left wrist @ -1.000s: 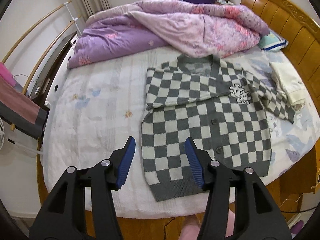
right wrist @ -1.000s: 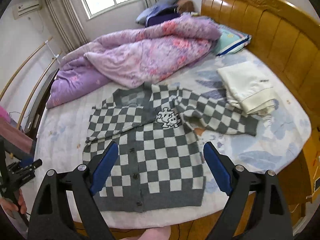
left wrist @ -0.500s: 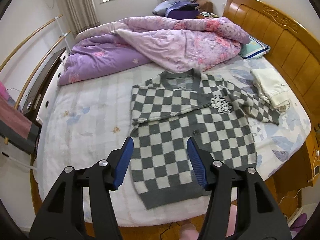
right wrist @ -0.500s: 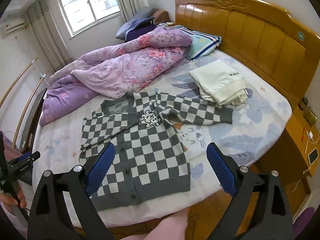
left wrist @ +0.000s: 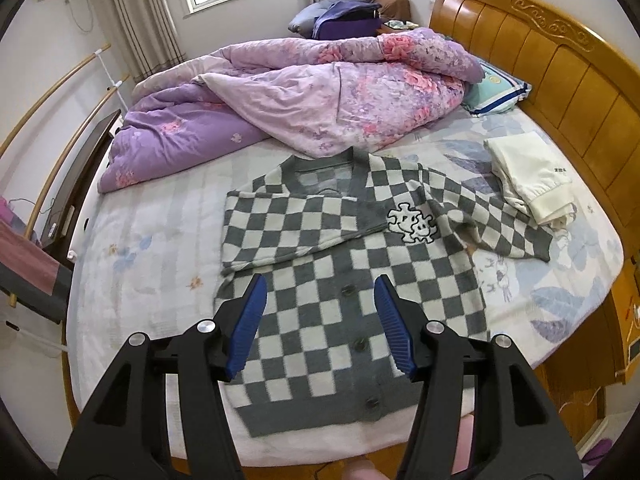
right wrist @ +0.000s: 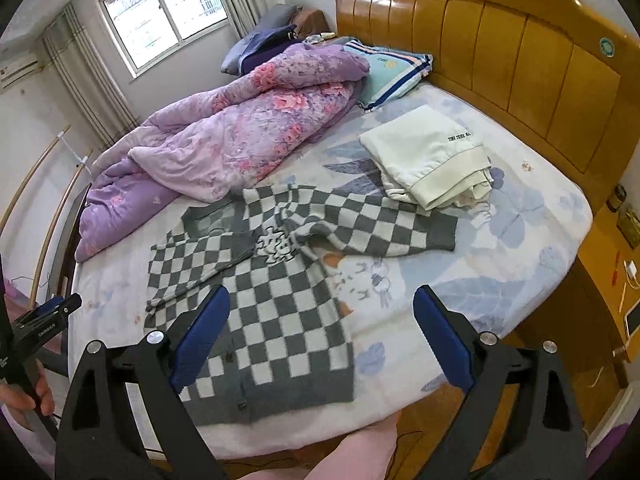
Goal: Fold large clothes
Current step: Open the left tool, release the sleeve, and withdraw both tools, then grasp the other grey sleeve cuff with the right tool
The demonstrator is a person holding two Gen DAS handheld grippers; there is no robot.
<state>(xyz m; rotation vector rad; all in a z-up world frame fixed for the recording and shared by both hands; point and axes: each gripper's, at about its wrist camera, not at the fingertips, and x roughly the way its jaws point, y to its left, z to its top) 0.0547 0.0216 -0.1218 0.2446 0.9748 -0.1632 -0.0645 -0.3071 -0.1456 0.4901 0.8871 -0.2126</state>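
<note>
A grey and white checkered cardigan point(left wrist: 352, 280) point(right wrist: 272, 304) lies flat on the bed, hem toward me. Its left sleeve is folded across the chest; the right sleeve point(right wrist: 380, 228) stretches out toward the headboard side. My left gripper point(left wrist: 318, 320) hovers open above the lower front of the cardigan, nothing between its blue pads. My right gripper point(right wrist: 320, 340) hangs wide open above the cardigan's right hem and the sheet beside it, also empty. In the right wrist view the left gripper's tip point(right wrist: 52, 312) shows at the left edge, with a hand point(right wrist: 24, 392) below it.
A crumpled purple floral duvet point(left wrist: 320, 96) fills the far half of the bed. A folded cream garment point(left wrist: 528, 176) lies near the wooden headboard point(left wrist: 560, 80), by a striped pillow point(right wrist: 392, 72). The mattress edge point(left wrist: 280, 444) is close below me. A nightstand point(right wrist: 612, 280) stands at right.
Both grippers have swung to the right along the foot of the bed and drawn back, so the cardigan sits further left and more of the headboard shows. Both stay open and empty.
</note>
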